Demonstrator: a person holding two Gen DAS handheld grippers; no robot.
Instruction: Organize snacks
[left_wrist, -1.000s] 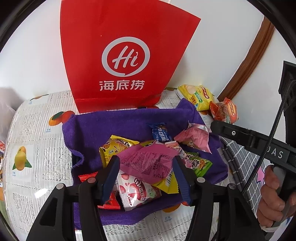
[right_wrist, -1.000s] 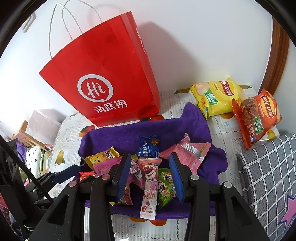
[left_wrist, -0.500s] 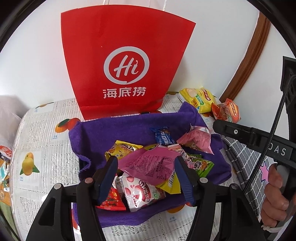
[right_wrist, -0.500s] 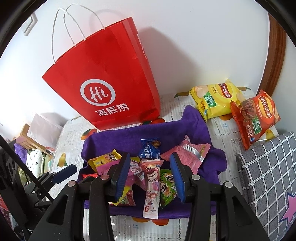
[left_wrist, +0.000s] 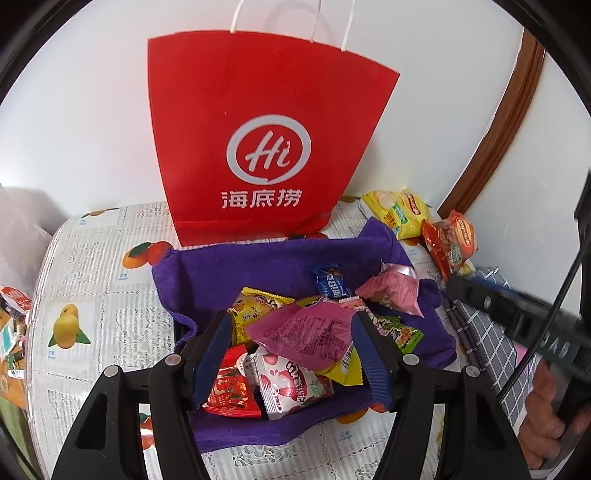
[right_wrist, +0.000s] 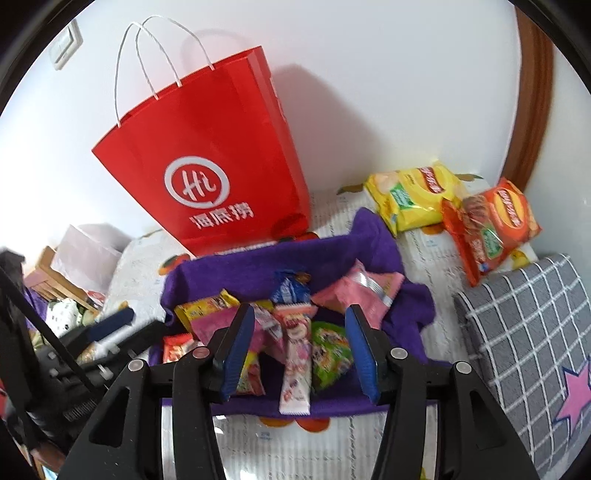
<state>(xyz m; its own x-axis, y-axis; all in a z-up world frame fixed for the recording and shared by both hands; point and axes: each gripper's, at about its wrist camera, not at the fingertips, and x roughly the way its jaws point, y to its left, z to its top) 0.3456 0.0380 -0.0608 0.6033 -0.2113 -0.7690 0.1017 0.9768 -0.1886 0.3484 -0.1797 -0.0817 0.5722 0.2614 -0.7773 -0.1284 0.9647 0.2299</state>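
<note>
The snacks lie heaped on a purple towel on the table, with a red bag standing upright behind them, probably as the place to pack them. Both the left gripper and the right gripper hang above the heap, jaws wide and holding nothing, apparently ready to pick. Two chip bags lie apart near the wall.

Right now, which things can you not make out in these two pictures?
- Inside of the red bag: both views, its own front wall hides it.
- Snacks under the magenta packet: left wrist view, covered.
- Left gripper: right wrist view, blurred; its jaws are unreadable there.
</note>
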